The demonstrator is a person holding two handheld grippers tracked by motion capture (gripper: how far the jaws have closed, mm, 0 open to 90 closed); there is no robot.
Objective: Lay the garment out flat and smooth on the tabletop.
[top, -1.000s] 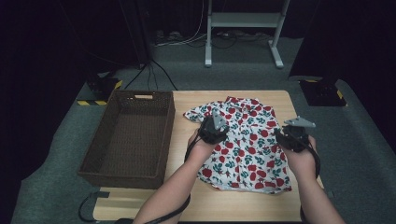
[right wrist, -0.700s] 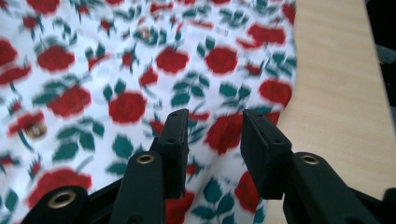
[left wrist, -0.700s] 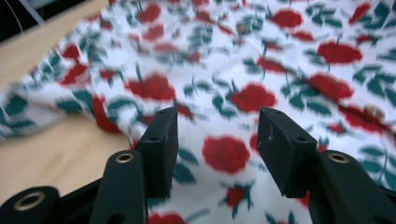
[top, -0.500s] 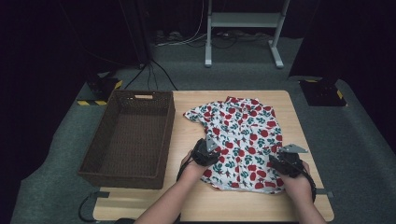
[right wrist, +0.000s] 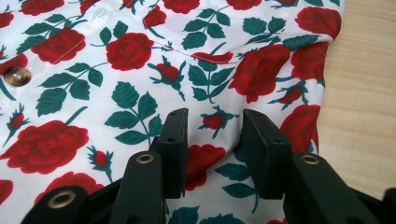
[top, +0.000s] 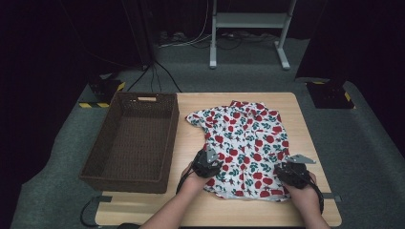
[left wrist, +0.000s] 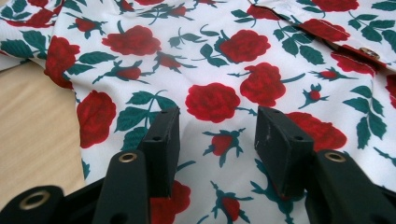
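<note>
A rose-print shirt [top: 246,148] lies spread flat on the wooden bench [top: 191,210], just right of a brown wicker basket [top: 131,143]. The left gripper [top: 206,164] sits low over the shirt's near left part, the right gripper [top: 292,172] over its near right corner. Both pairs of jaws stand partly open above the cloth, gripping nothing; a gap of fabric shows between each pair.
</note>
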